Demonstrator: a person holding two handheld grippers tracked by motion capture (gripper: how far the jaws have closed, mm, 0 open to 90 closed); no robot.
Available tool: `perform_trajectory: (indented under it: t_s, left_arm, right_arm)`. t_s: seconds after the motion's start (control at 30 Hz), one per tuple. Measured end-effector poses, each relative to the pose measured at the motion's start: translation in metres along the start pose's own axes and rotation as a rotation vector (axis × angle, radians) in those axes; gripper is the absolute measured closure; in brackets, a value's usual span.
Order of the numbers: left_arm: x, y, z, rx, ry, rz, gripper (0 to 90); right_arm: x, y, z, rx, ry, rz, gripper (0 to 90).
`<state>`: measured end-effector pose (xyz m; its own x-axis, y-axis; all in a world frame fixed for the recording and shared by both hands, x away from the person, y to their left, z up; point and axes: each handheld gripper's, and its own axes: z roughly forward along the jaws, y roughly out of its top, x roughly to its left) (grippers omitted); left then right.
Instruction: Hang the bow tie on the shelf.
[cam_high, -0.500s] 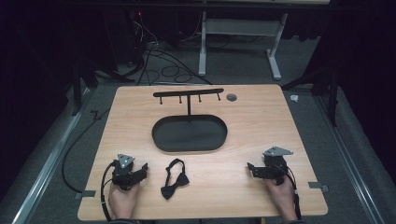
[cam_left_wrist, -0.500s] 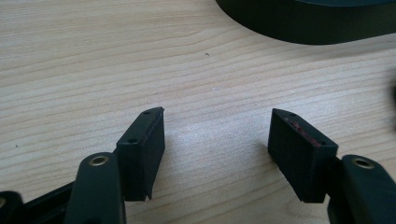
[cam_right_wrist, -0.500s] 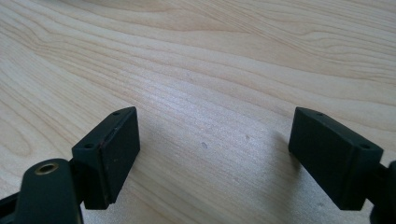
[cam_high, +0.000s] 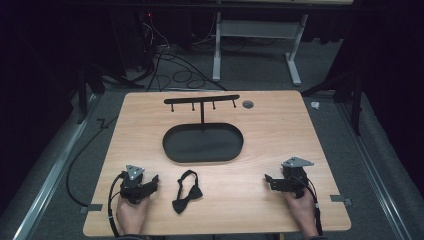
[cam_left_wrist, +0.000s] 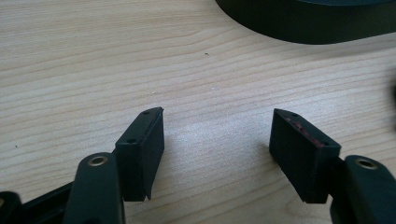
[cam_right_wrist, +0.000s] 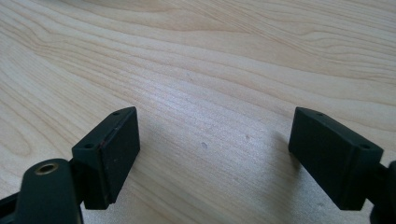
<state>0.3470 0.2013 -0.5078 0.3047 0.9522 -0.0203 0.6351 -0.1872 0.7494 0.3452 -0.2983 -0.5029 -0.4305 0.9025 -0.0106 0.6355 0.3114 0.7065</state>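
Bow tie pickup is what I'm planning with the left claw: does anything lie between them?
Nothing visible does. The bow tie lies on bare table just right of the open left claw; the tray sits farther back.

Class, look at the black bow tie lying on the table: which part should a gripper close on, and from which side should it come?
Grip the bow tie at its narrow centre knot, probably from straight above with the left gripper, the nearer one. It lies flat on the table, so a side approach would likely find no edge; the knot is the thickest, firmest part.

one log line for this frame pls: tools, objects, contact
left tool: open, empty | right tool: open, empty | black fabric bow tie: flat on light wooden table, untouched | black oval tray with hook rack: empty
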Motion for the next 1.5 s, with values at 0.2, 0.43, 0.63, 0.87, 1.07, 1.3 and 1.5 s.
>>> perform_trajectory:
  t_s: [0.2,0.43,0.63,0.87,1.07,1.3,1.5]
  left_arm:
    - [0.0,0.0,0.0,0.0,-0.001,0.0,35.8]
    - [0.0003,0.0002,-0.0002,0.003,-0.002,0.003,35.9]
    - [0.0001,0.0002,-0.0001,0.001,-0.002,-0.001,36.3]
    - [-0.0014,0.0005,0.0002,0.002,0.01,-0.01,36.3]
    - [-0.0004,0.0008,0.0005,0.003,-0.003,-0.009,33.9]
    - [0.0007,0.0012,0.001,0.001,-0.011,-0.008,32.2]
    - [0.0013,0.0024,-0.0004,-0.006,-0.024,-0.007,32.4]
  right_arm:
    - [0.0,0.0,0.0,0.0,0.0,0.0,17.7]
    - [0.0,0.0,0.0,0.0,0.0,0.0,17.7]
    - [0.0,0.0,0.0,0.0,0.0,0.0,17.7]
    - [-0.0001,0.0001,0.0,0.0,0.0,-0.001,17.7]
    - [-0.0001,0.0001,0.0,0.0,0.0,-0.002,17.7]
    - [-0.0002,0.0,0.0,-0.001,0.001,-0.004,17.7]
    - [-0.0003,0.0,0.0001,-0.001,0.002,-0.004,17.7]
